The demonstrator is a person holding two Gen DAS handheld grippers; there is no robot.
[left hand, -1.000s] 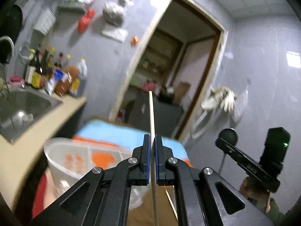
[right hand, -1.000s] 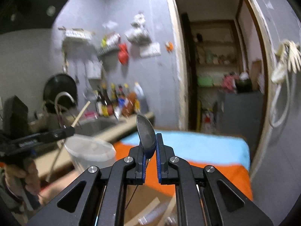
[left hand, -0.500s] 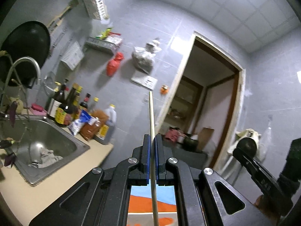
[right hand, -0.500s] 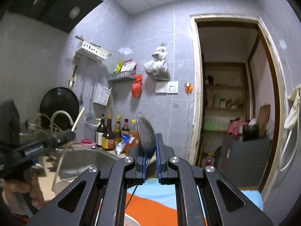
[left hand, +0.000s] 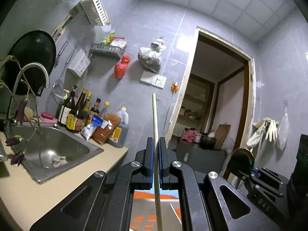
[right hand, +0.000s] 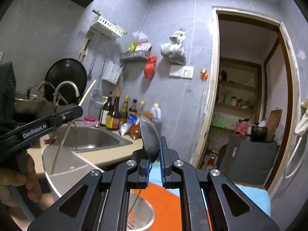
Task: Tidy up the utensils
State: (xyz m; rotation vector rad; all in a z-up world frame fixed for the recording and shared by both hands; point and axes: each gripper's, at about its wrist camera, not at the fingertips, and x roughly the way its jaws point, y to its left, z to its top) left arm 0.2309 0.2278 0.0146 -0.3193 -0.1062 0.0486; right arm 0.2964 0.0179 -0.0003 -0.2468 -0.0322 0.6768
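Observation:
My left gripper is shut on a pale wooden chopstick that stands upright between the blue pads. From the right wrist view, that left gripper shows from the side, and the chopstick runs down into a white tub. My right gripper is shut on a metal spoon, bowl up, its thin handle hanging down over a steel cup. A fork lies in that cup. The right gripper's body shows at the lower right of the left wrist view.
A steel sink with a curved tap is set in the beige counter at the left. Sauce bottles line the wall. An orange and blue cloth lies below. A doorway opens at the right. A hand holds the left gripper.
Both views have swung up from the table to the wall, sink and ceiling. The white tub now sits under the left gripper's chopstick. Both grips look the same.

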